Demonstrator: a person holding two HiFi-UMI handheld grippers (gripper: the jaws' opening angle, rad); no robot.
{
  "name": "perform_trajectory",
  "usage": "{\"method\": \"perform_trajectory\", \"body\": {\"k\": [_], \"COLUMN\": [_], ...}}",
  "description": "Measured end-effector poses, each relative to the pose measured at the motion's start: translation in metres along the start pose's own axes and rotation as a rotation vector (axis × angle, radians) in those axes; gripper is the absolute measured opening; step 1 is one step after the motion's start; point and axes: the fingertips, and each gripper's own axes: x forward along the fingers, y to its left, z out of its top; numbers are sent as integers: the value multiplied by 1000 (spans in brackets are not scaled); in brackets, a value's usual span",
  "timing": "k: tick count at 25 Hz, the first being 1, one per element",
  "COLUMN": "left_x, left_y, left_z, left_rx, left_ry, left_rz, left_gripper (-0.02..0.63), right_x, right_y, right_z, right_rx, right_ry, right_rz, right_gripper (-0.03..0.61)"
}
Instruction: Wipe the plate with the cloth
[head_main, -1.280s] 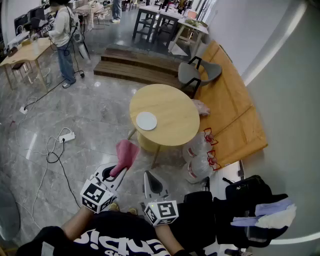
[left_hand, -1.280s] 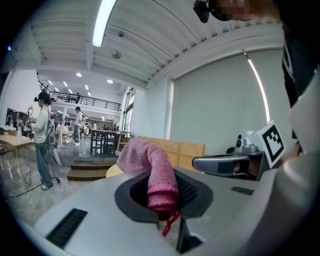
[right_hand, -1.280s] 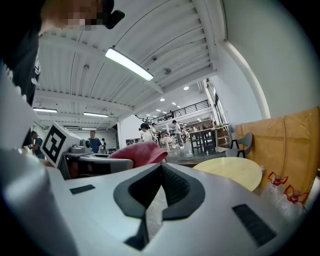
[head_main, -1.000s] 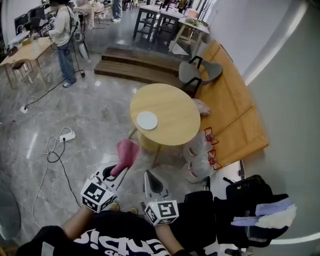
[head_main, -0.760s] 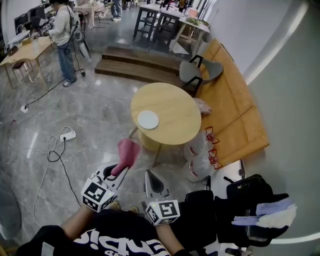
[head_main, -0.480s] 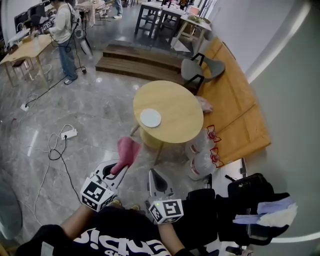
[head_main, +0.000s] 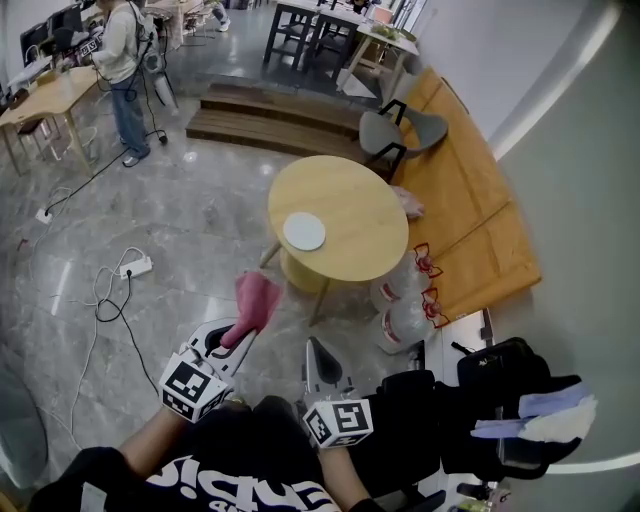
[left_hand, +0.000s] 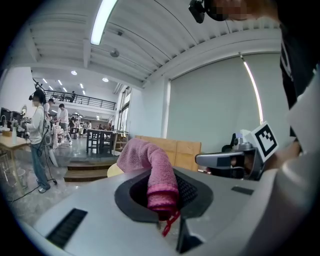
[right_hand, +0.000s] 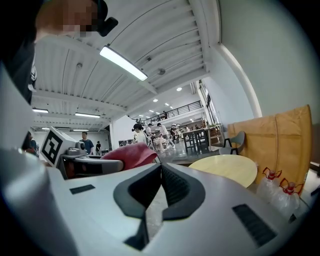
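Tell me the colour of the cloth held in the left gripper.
Pink. The cloth shows best in the left gripper view.

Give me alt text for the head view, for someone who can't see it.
Seen from above, the left gripper holds a pink cloth in its jaws, short of a round wooden table bearing a white plate. The right gripper beside it is shut and empty. Both hang over grey floor.

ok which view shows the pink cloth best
The left gripper view: the cloth fills the centre, pinched in the jaws of the left tool. The head view shows it small, sticking out ahead of that tool. The right gripper view catches only a pink fold beyond that tool's body.
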Motion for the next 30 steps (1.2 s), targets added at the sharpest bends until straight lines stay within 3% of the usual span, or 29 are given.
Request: {"method": "perform_trajectory", "body": {"k": [11, 30], "left_x": [16, 113], "left_y": [18, 74], "left_z": [-5, 12], "left_rx": [-9, -21], "left_ry": [7, 32], "left_rz": [-16, 11], "left_gripper": [49, 49], "right_x": [25, 115], "right_y": [-11, -81], "right_z": [6, 15], "right_rx": [-7, 17], "right_ry": [-3, 43], "right_rz": [-1, 46], "right_gripper": [21, 21]}}
